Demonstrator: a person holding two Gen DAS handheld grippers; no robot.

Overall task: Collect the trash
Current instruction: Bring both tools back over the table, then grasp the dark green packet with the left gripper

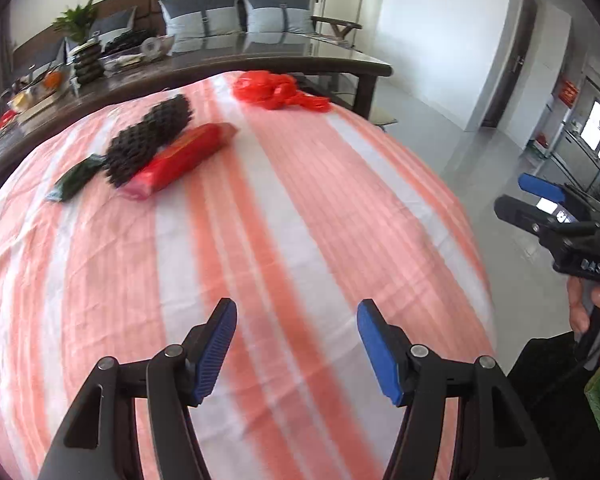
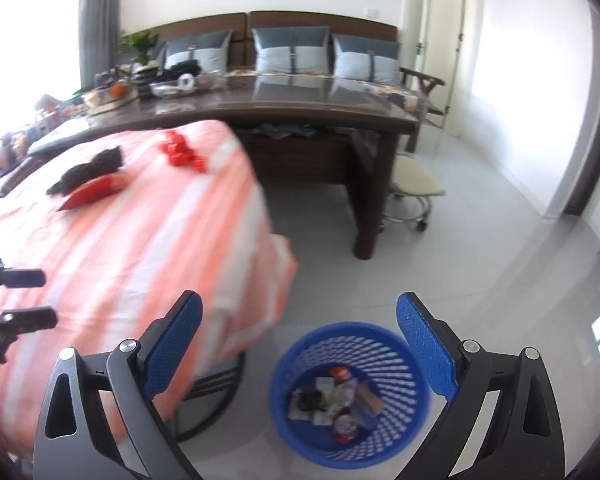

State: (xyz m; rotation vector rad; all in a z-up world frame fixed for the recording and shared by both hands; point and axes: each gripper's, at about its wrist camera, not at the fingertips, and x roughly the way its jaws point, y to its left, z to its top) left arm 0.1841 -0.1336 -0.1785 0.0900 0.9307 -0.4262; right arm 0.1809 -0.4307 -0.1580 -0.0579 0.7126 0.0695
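Trash lies at the far side of a table with an orange-and-white striped cloth (image 1: 284,216): a red flat packet (image 1: 180,158), a black bumpy tray (image 1: 148,140), a dark green wrapper (image 1: 74,178) and a crumpled red plastic bag (image 1: 280,90). My left gripper (image 1: 296,320) is open and empty above the near part of the cloth. My right gripper (image 2: 298,316) is open and empty above a blue mesh bin (image 2: 350,392) on the floor, which holds several pieces of trash. The right gripper also shows in the left wrist view (image 1: 516,196). The packet (image 2: 90,192) and the bag (image 2: 182,152) show in the right wrist view.
A dark wooden table (image 2: 300,108) with clutter at its left end stands behind the striped table. A stool on wheels (image 2: 412,188) sits at its right leg. A sofa with grey cushions (image 2: 292,54) lines the back wall. Grey tiled floor (image 2: 480,264) spreads to the right.
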